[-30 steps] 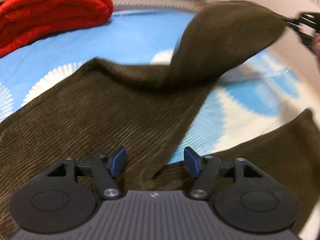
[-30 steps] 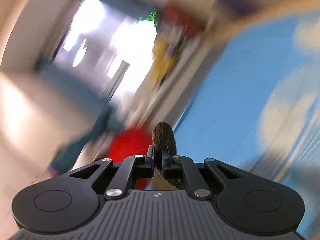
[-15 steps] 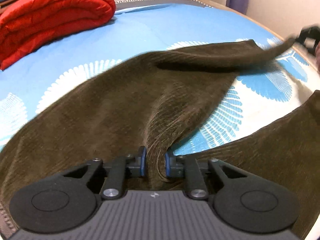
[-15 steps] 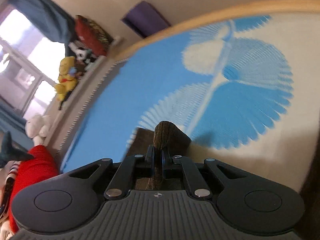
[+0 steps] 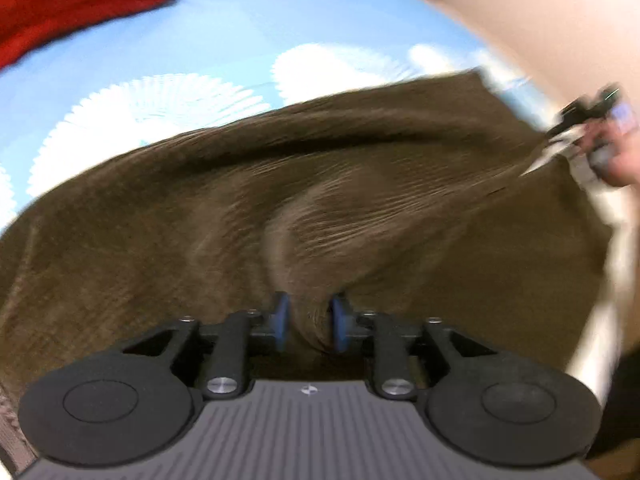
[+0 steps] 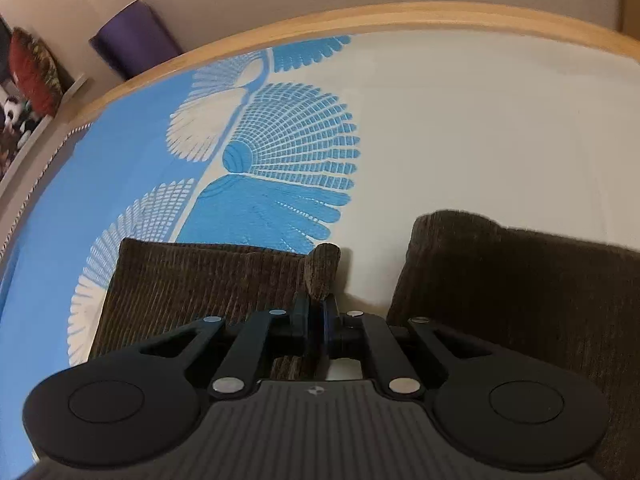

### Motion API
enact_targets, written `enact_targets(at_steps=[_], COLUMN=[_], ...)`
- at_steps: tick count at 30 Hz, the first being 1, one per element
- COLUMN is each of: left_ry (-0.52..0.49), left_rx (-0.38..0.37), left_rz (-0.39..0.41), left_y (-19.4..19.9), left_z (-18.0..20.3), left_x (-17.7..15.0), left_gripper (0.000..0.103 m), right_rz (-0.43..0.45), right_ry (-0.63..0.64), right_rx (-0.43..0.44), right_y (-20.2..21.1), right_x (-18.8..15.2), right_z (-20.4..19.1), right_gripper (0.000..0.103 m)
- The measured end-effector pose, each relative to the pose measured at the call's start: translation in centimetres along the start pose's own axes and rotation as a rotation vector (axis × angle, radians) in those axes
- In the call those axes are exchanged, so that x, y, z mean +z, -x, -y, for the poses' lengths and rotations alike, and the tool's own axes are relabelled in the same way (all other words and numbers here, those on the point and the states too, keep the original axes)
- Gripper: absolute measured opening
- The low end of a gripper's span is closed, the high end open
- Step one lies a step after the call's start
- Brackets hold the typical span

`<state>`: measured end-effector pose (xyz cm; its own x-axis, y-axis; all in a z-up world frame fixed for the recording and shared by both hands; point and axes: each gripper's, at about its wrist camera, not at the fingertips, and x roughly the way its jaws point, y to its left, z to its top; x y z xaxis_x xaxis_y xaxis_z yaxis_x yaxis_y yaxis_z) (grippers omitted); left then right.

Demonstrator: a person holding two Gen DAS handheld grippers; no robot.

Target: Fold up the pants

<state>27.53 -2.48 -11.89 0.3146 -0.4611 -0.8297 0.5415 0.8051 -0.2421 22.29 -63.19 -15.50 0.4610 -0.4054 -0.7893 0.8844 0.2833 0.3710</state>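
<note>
**Two pairs of tongs carry one brown leg across toward the other**

Both tongs grip the same garment, the brown corduroy pants (image 5: 200,216), which lie spread on the bed (image 6: 460,120) over a blue and white fan-print sheet (image 5: 208,40).

The left tongs (image 5: 308,322) stand partly spread with a raised ridge of corduroy bunched between the blue pads (image 5: 281,320). Their jaws have just been opening after a tighter pinch. The cloth fills the gap and seems to touch both pads, though blur makes it hard to say how firmly it is held. That grip probably serves to anchor the crotch end, so the fold line stays put.

The right tongs (image 6: 318,312) are pressed nearly together on a small tab of corduroy, likely the hem corner of one leg (image 6: 192,276), which sticks up just ahead of the tips. This leg lies to the left of these tongs; the other leg (image 6: 520,292) lies to the right, with bare sheet between them. Holding the hem low and taut looks meant to lay one leg flat onto the other.

From the left wrist the right tongs show only as a smeared dark shape with a hand (image 5: 616,160), far right. The waistband is out of view, and a red blanket (image 5: 72,4) is cut off at the far left corner
</note>
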Motion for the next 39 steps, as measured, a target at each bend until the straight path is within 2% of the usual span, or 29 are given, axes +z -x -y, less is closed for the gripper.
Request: enact_targets(at_steps=[2, 4, 6, 8, 9, 11, 12, 14, 15, 17, 20, 22, 23, 25, 26, 29, 30, 32, 34, 35, 36, 37, 39], left_ry=[0.035, 0.114, 0.273, 0.454, 0.550, 0.712, 0.768, 0.837, 0.848, 0.834, 0.797, 0.792, 0.767, 0.710, 0.694, 0.600, 0.584, 0.612, 0.674, 0.685, 0.688, 0.686, 0.678], left_rx=[-0.043, 0.017, 0.170, 0.330, 0.383, 0.464, 0.486, 0.459, 0.433, 0.399, 0.444, 0.438, 0.445, 0.444, 0.444, 0.524, 0.546, 0.574, 0.573, 0.575, 0.585, 0.588, 0.536], left_rz=[0.075, 0.162, 0.244, 0.297, 0.310, 0.308, 0.294, 0.271, 0.257, 0.222, 0.178, 0.192, 0.200, 0.202, 0.211, 0.290, 0.299, 0.258, 0.146, 0.078, 0.041, 0.050, 0.078], left_y=[2.5, 5.3, 7.9, 9.9, 10.7, 11.5, 11.6, 11.1, 10.6, 9.2, 7.0, 6.5, 6.1, 6.3, 6.7, 8.7, 8.9, 8.6, 7.9, 7.9, 8.5, 9.5, 11.9], left_z=[-1.7, -4.9, -9.6, -14.0, -16.3, -19.9, -21.1, -22.7, -22.8, -23.1, -22.7, -22.6, -22.6, -22.3, -22.1, -20.5, -20.1, -20.0, -20.4, -20.4, -20.0, -19.5, -18.3], left_x=[0.1, 0.1, -0.7, -2.1, -3.2, -5.2, -6.0, -7.2, -7.4, -7.6, -7.9, -8.8, -8.8, -8.1, -7.7, -6.5, -6.2, -6.2, -6.1, -5.8, -5.7, -5.8, -6.1], left_gripper=[0.064, 0.064, 0.064, 0.064, 0.065, 0.069, 0.070, 0.072, 0.076, 0.078, 0.078, 0.077, 0.054, 0.036, 0.032, 0.031, 0.032, 0.037, 0.039, 0.040, 0.040, 0.042, 0.063], right_rz=[0.050, 0.126, 0.166, 0.196, 0.195, 0.139, 0.083, -0.060, -0.141, -0.245, -0.318, -0.373, -0.400, -0.387, -0.374, -0.358, -0.373, -0.434, -0.444, -0.453, -0.463, -0.465, -0.470], right_ry=[0.016, 0.076, 0.148, 0.243, 0.295, 0.420, 0.501, 0.682, 0.785, 0.978, 1.234, 1.340, 1.391, 1.493, 1.548, 1.665, 1.696, 1.757, 1.773, 1.772, 1.747, 1.700, 1.613], right_rx=[-0.051, -0.066, 0.007, 0.142, 0.220, 0.410, 0.513, 0.717, 0.813, 0.942, 1.053, 1.077, 1.081, 1.074, 1.063, 1.022, 1.015, 0.966, 0.980, 0.982, 0.971, 0.946, 0.912], right_y=[1.7, 3.5, 4.9, 7.4, 8.6, 10.7, 11.7, 13.6, 14.7, 16.9, 19.7, 20.5, 20.6, 21.2, 21.6, 21.8, 21.7, 20.9, 20.7, 20.7, 20.7, 20.7, 21.3], right_x=[-0.2, -1.0, -1.5, -2.8, -3.7, -6.3, -8.2, -12.9, -15.7, -21.1, -28.2, -31.8, -33.3, -35.9, -37.0, -39.1, -39.5, -40.7, -40.9, -40.7, -40.2, -39.4, -37.5], right_z=[-0.5, -1.5, -3.5, -6.1, -7.4, -10.4, -12.0, -14.8, -16.0, -17.2, -17.4, -17.2, -17.1, -16.5, -16.3, -15.8, -15.7, -15.3, -14.8, -14.7, -15.0, -15.4, -16.1], right_gripper=[0.024, 0.033, 0.033, 0.033, 0.033, 0.034, 0.035, 0.039, 0.040, 0.040, 0.041, 0.045, 0.046, 0.049, 0.052, 0.052, 0.049, 0.013, 0.014, 0.013, 0.013, 0.013, 0.020])
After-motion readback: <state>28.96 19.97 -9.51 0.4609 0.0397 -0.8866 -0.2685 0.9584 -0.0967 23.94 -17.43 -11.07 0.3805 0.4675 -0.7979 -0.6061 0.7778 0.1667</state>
